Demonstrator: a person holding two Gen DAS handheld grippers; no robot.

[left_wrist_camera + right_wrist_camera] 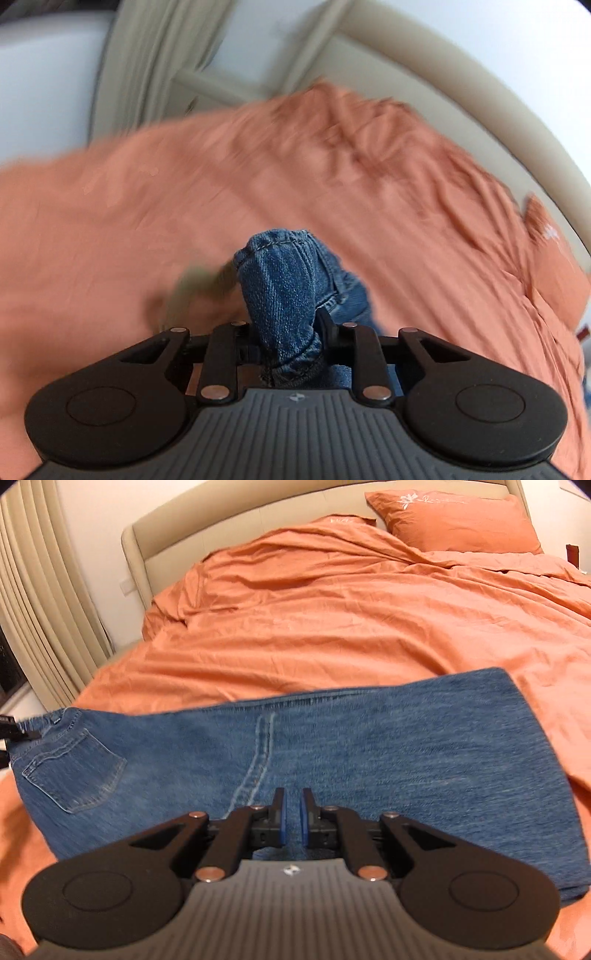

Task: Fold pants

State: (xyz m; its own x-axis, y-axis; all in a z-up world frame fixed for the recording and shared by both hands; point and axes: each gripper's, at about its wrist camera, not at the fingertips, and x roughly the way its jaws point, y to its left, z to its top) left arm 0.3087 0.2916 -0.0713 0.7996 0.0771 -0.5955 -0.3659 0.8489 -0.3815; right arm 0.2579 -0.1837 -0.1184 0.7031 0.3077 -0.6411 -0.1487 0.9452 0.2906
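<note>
Blue denim pants (295, 746) lie folded lengthwise across an orange bed, waistband and back pocket (75, 771) at the left, legs reaching right. My right gripper (293, 805) hovers just above the middle of the pants, its blue-padded jaws a narrow gap apart and empty. My left gripper (286, 332) is shut on a bunched piece of the denim (280, 280), which stands up between its fingers above the bed. In the right wrist view the left gripper's tip (11, 731) shows at the far left edge by the waistband.
The orange duvet (351, 620) covers the bed, rumpled toward the beige headboard (229, 524). Two orange pillows (454, 520) lie at the head. Beige curtains (37, 609) hang at the left. The left wrist view is motion-blurred.
</note>
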